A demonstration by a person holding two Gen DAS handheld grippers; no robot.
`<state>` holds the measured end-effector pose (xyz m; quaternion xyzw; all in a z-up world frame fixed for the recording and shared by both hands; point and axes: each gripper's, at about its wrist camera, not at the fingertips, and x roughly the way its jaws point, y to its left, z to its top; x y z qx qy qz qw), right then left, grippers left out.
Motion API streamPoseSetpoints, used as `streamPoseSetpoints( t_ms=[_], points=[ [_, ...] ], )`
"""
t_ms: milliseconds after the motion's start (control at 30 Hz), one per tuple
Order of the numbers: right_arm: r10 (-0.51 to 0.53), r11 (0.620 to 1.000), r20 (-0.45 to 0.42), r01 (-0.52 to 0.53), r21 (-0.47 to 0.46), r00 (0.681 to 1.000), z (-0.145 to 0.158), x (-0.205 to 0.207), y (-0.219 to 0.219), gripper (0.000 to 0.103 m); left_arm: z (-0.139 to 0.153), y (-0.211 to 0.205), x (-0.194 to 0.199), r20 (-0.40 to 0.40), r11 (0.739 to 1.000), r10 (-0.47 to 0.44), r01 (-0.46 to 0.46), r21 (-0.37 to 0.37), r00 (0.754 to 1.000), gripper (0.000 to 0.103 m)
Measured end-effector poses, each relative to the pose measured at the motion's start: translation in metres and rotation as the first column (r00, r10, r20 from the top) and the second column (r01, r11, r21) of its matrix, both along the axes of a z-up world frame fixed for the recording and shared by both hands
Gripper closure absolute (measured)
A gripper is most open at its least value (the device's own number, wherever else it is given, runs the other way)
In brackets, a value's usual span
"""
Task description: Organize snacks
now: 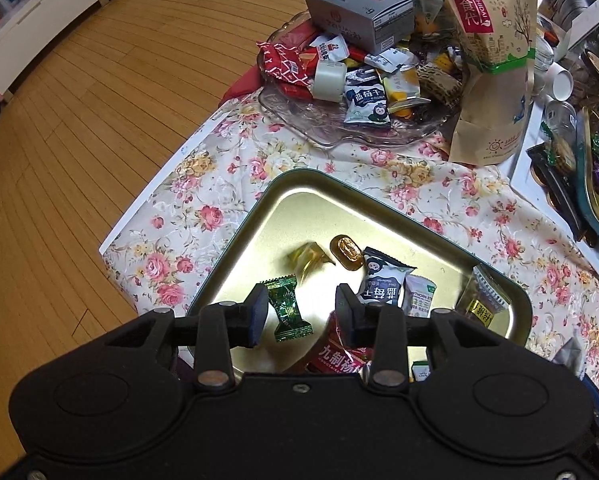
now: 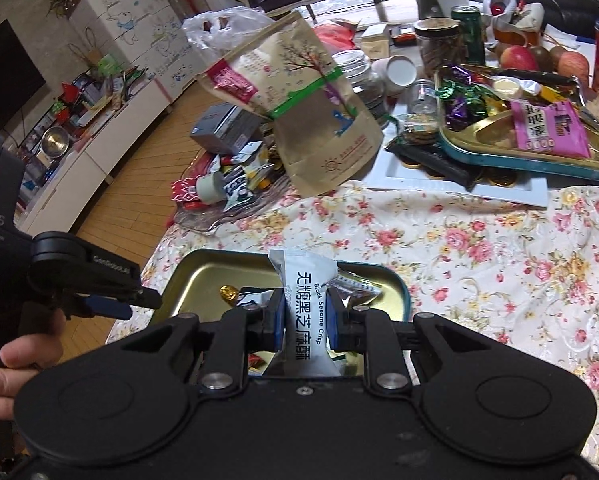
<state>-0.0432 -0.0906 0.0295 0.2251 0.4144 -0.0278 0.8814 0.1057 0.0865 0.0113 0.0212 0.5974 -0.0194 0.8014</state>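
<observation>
Two gold tins (image 2: 495,162), one kraft pouch (image 1: 495,60), one grey box (image 1: 359,12) (atop the glass dish (image 1: 339,136))

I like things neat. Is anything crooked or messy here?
Yes. The tall brown snack bag leans sideways over the glass dish, where packets and a grey box are heaped anyhow.

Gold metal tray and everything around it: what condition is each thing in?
Gold metal tray with teal rim: open, partly filled.
Green foil candy: free between left gripper's open jaws.
White Black Sesame Crisp packet: clamped in right gripper.
Brown paper snack pouch: upright.
Clear glass dish: heaped with snacks.
</observation>
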Motion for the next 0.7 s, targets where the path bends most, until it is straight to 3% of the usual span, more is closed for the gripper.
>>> streamPoseSetpoints(
  t_ms=[467, 567, 633, 700],
  points=[
    [0.127, 0.991, 0.059, -0.125, -0.039, 0.99, 0.004, 0.009, 0.039, 0.08, -0.003, 0.007, 0.0, -0.009, 0.999, 0.035, -0.035, 0.025, 0.999, 0.056],
    [0.149, 0.988, 0.092, -0.144, -0.059, 0.985, 0.007, 0.008, 0.044, 0.076, -0.004, 0.008, 0.0, -0.015, 0.999, 0.035, -0.035, 0.028, 0.999, 0.056],
    [0.159, 0.986, 0.113, -0.151, -0.073, 0.981, 0.009, 0.007, 0.045, 0.064, -0.004, 0.008, 0.0, -0.016, 0.999, 0.035, -0.035, 0.027, 0.999, 0.056],
    [0.163, 0.985, 0.128, -0.153, -0.083, 0.978, 0.01, 0.006, 0.047, 0.061, -0.003, 0.008, 0.0, -0.014, 0.999, 0.036, -0.036, 0.026, 0.999, 0.056]
  ],
)
